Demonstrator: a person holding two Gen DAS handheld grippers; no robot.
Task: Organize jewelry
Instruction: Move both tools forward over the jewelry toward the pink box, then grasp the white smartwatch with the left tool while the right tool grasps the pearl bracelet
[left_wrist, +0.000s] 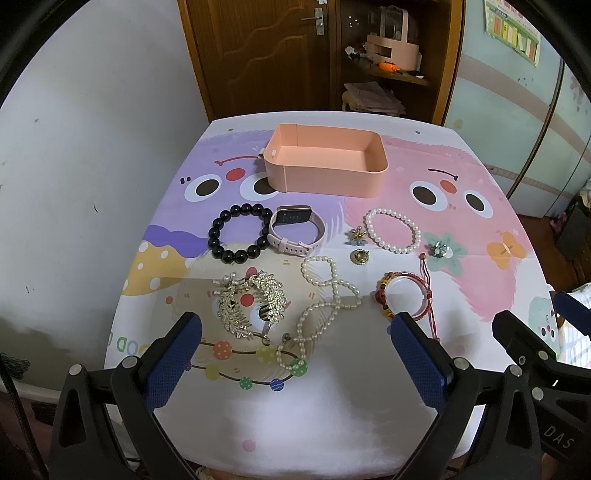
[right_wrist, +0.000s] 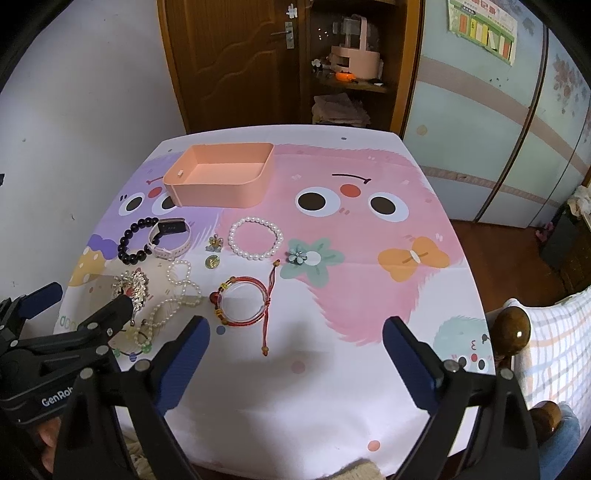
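An empty pink box (left_wrist: 327, 162) (right_wrist: 221, 175) stands at the table's far side. In front of it lie a black bead bracelet (left_wrist: 240, 233) (right_wrist: 135, 242), a pink watch (left_wrist: 297, 230) (right_wrist: 170, 236), a white pearl bracelet (left_wrist: 392, 230) (right_wrist: 255, 238), small brooches (left_wrist: 357, 237) (right_wrist: 215, 243), a pearl necklace (left_wrist: 325, 295) (right_wrist: 173, 295), a silver hair comb (left_wrist: 251, 299) (right_wrist: 133, 284) and a red string bracelet (left_wrist: 404, 295) (right_wrist: 243, 301). My left gripper (left_wrist: 295, 332) is open above the necklace. My right gripper (right_wrist: 295, 336) is open, right of the red bracelet.
The table wears a cartoon cloth (left_wrist: 480, 229) (right_wrist: 369, 258). A wooden door and a shelf (left_wrist: 388, 55) stand behind it. A chair with a checked cloth (right_wrist: 546, 332) is at the right edge. A white wall is on the left.
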